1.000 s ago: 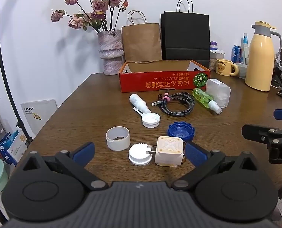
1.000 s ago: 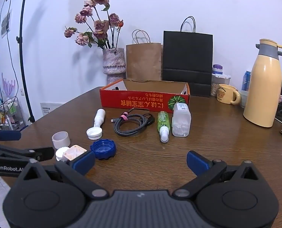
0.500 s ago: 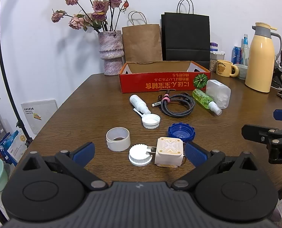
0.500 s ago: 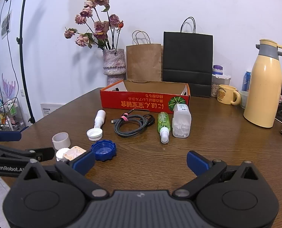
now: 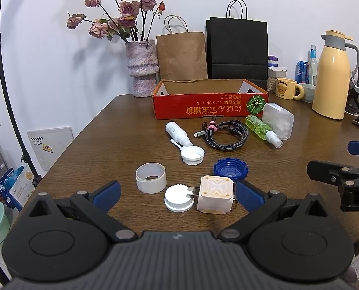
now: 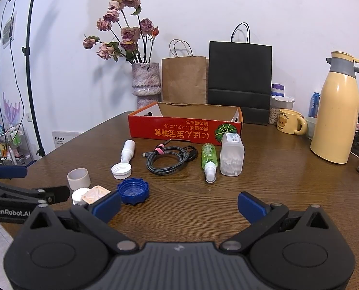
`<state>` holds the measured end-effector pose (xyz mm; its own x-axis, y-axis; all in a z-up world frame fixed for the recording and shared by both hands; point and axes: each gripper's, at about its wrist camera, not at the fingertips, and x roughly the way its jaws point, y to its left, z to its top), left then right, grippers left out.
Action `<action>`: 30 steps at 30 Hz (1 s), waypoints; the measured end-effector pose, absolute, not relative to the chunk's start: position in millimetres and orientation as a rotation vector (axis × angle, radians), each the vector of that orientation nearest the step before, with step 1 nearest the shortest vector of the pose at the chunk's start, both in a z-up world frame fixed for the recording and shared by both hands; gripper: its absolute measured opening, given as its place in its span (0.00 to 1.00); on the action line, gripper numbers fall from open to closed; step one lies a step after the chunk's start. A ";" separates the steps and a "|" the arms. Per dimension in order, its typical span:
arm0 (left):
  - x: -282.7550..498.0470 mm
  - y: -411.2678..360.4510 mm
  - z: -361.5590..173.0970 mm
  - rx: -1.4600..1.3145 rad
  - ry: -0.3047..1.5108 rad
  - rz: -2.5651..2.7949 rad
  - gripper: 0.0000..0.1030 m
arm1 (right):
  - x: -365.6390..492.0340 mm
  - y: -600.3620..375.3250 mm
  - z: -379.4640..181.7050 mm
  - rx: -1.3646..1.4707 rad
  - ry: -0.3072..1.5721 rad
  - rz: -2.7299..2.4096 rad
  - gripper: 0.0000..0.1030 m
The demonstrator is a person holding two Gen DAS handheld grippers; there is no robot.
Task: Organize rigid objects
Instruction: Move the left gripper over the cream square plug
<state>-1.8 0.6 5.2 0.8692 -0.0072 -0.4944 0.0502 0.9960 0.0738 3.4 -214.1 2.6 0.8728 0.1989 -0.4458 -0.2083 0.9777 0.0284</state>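
white charger [image 5: 215, 194], caps, bottles, loose on table

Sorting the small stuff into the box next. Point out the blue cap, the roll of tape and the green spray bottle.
blue cap [image 5: 230, 169]: left wrist view, on its ribbed rim.
roll of tape [image 5: 151, 180]: left wrist view, on its outer white wall.
green spray bottle [image 6: 209, 156]: right wrist view, on the middle of its green body.

"GenRobot.AI" printed in white on the left gripper [image 6: 17, 188] arm, last letters cut off. Red box [image 6: 179, 130] front carries upside-down orange Japanese print. Yellow mug [image 6: 288, 120] lettering too small to read.
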 end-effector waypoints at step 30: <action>-3.2 1.3 6.5 0.080 0.511 -0.027 1.00 | 2.7 -213.4 5.5 -0.022 0.459 0.214 1.00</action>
<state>-3.2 1.3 6.5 0.8717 -0.0061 -0.4899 0.0459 0.9965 0.0692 2.7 -213.4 5.5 0.8745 0.1996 -0.4420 -0.2095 0.9774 0.0267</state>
